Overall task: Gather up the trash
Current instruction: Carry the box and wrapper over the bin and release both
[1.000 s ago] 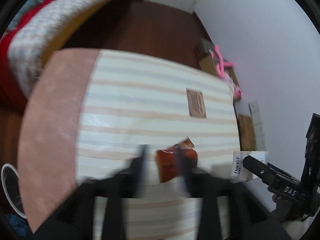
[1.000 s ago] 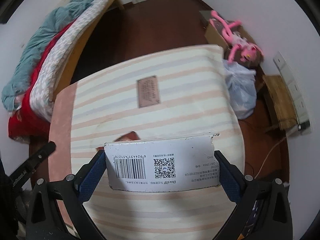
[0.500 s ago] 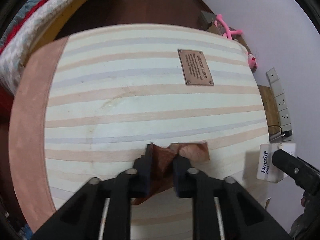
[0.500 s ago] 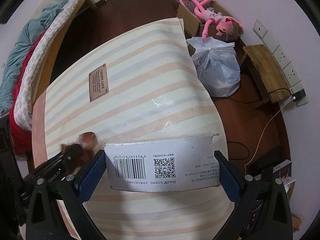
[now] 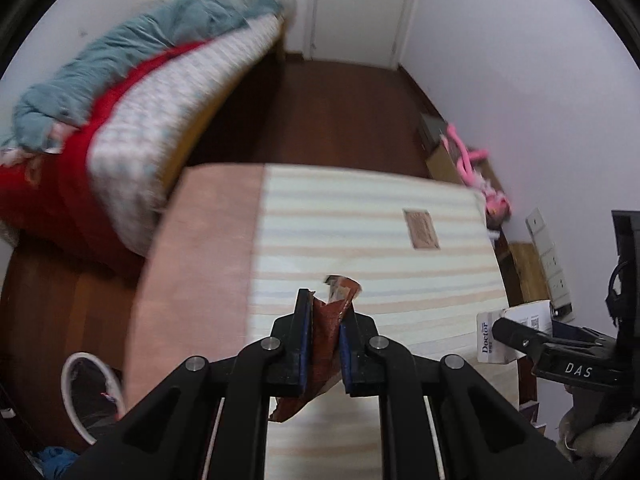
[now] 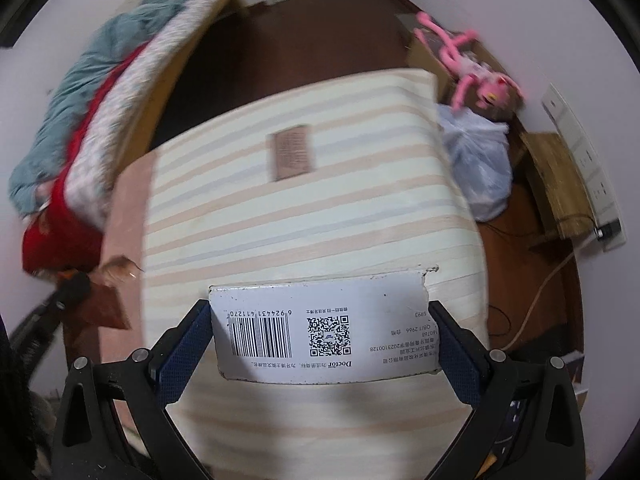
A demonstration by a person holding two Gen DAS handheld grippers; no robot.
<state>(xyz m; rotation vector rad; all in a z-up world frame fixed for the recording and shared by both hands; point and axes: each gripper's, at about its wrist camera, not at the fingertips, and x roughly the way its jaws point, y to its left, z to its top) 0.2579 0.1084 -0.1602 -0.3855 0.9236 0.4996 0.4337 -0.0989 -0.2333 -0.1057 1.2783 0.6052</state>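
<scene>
My left gripper (image 5: 323,308) is shut on a crumpled brown wrapper (image 5: 326,344) and holds it above the striped table top (image 5: 360,232). My right gripper (image 6: 320,312) is shut on a white cardboard box (image 6: 324,332) with a barcode and QR code, held above the table's near part (image 6: 304,232). The box also shows at the right of the left wrist view (image 5: 508,334). The wrapper and left gripper show at the left of the right wrist view (image 6: 106,292).
A white-rimmed bin (image 5: 90,392) stands on the floor left of the table. A tied white plastic bag (image 6: 476,160), a pink plush toy (image 6: 472,64) and a small wooden stool (image 6: 556,184) are to the right. A bed with blankets (image 5: 120,100) lies at the left.
My left gripper has closed on the wrapper and lifted it off the table, swinging left. My right gripper keeps holding the box, and its view has swung back over the table.
</scene>
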